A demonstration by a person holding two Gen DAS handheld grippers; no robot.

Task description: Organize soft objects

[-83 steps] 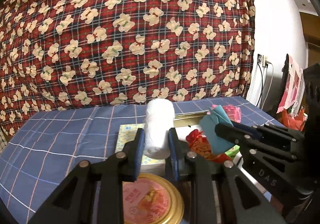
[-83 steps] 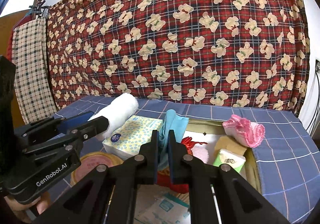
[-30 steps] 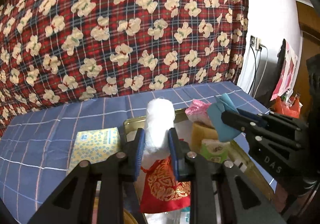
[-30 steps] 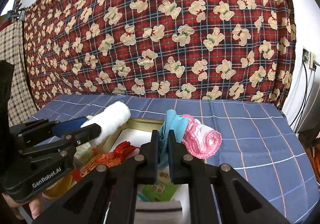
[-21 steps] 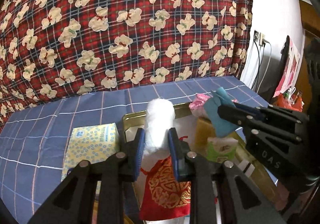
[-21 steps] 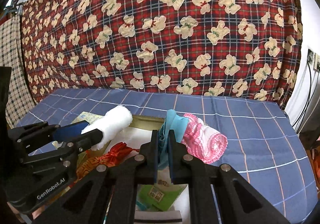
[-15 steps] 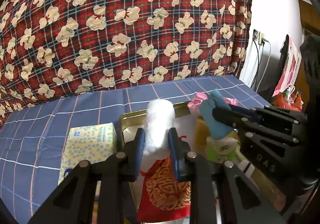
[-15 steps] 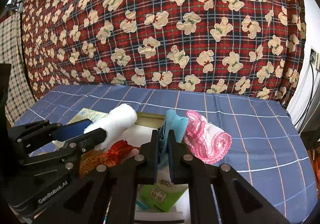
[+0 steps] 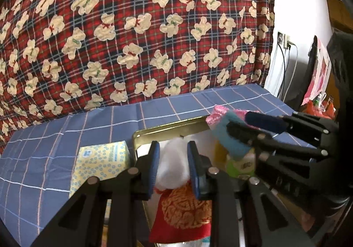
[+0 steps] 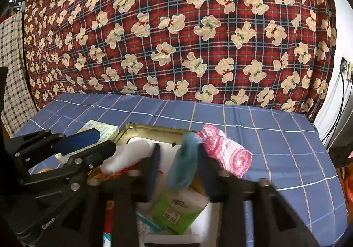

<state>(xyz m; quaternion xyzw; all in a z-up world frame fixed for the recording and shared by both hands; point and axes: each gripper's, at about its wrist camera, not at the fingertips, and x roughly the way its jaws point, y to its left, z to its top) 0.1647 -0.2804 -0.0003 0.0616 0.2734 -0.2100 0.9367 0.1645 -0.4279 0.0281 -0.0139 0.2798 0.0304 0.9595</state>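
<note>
1. Right now the teal cloth (image 10: 183, 163) hangs between the right gripper (image 10: 177, 165) fingers, above the gold tin (image 9: 169, 129) on the blue checked bedcover (image 10: 275, 136). Those jaws are opening and blurred with motion; the cloth sits in the gap but no pad seems to press it any more.
2. Letting go well probably means spreading the jaws fully before drawing back, so the fabric does not snag on a pad and get dragged over the tin's rim.
3. The white rolled towel (image 9: 173, 163) is between the left gripper (image 9: 173, 166) pads, low over the red embroidered pouch (image 9: 184, 214) inside the tin. These jaws are narrow and opening slightly; the pads seem to touch the roll on both sides.
4. Releasing this roll should wait until it rests on the pouch, I judge, or it may tip out of the tin.
5. Both grippers slant downward toward the tin, side by side, each visible in the other's view.
6. Further out, the pink knit roll (image 10: 227, 154) lies against the tin's right side, a green packet (image 10: 178, 207) sits inside, and the yellow tissue pack (image 9: 101, 163) lies just left of the tin.
</note>
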